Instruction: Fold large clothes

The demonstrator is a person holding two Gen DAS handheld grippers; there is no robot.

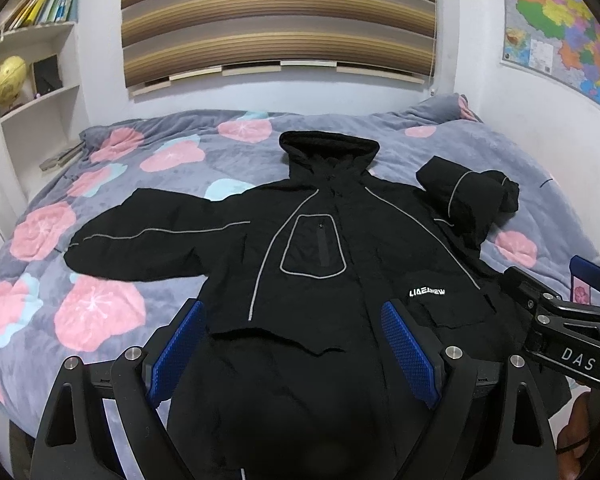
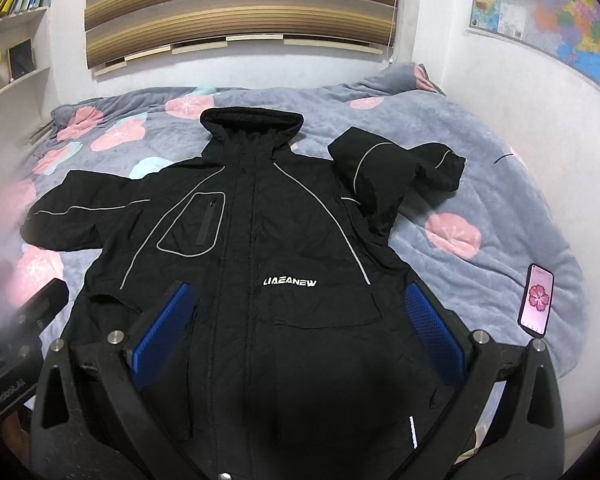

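A large black hooded jacket (image 1: 320,248) with grey piping lies face up on the bed, also in the right wrist view (image 2: 268,240). Its left sleeve (image 1: 140,244) is spread out flat; its right sleeve (image 1: 468,196) is bent back on itself near the shoulder. My left gripper (image 1: 296,320) is open above the jacket's lower left front, blue pads (image 1: 176,352) wide apart, holding nothing. My right gripper (image 2: 300,308) is open above the lower front near the white logo (image 2: 290,282), empty. The right gripper also shows at the right edge of the left wrist view (image 1: 568,320).
The bed has a grey quilt with pink flowers (image 1: 100,316). A phone (image 2: 537,300) lies on the quilt right of the jacket. A white bookshelf (image 1: 32,72) stands at the left, striped blinds (image 1: 280,20) behind the bed, a wall map (image 1: 568,28) at the right.
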